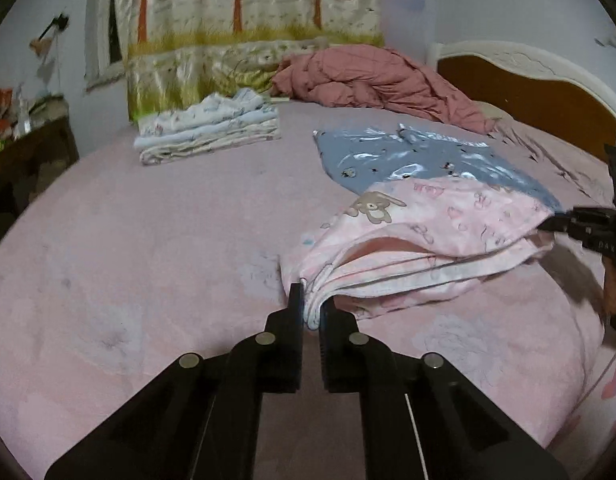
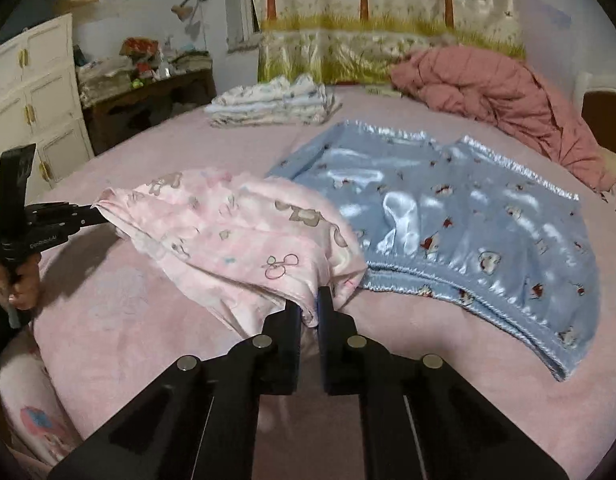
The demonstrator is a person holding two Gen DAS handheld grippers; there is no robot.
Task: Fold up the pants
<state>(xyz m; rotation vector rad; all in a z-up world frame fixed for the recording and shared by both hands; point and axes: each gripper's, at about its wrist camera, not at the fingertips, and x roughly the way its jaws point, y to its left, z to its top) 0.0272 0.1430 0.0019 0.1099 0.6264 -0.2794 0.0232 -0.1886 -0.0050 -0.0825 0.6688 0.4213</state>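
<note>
- My left gripper point(image 1: 311, 304) is pinched shut on one bunched corner of the pink pants point(image 1: 419, 240), with layered fabric edges squeezed between its fingers.
- My right gripper point(image 2: 309, 308) is clamped the same way on the opposite corner of the pants, cloth caught between the tips.
- The pants hang stretched between the two grippers, sagging onto the pink bed sheet point(image 2: 140, 300); a hand point(image 2: 16, 284) holding the left tool shows at the edge of my right view.
- Just behind the pants, and partly under their far edge, lies a shiny blue garment point(image 2: 487, 224), flat on the sheet.
- Further back a stack of folded clothes point(image 1: 208, 128) sits well apart from the pants.
- A crumpled reddish quilt point(image 1: 371, 80) is heaped near the headboard point(image 1: 527, 88).
- A curtain point(image 2: 387, 12) hangs beyond the bed, with a cluttered dark table point(image 2: 148, 92) and white cabinet point(image 2: 32, 96) to its left.
</note>
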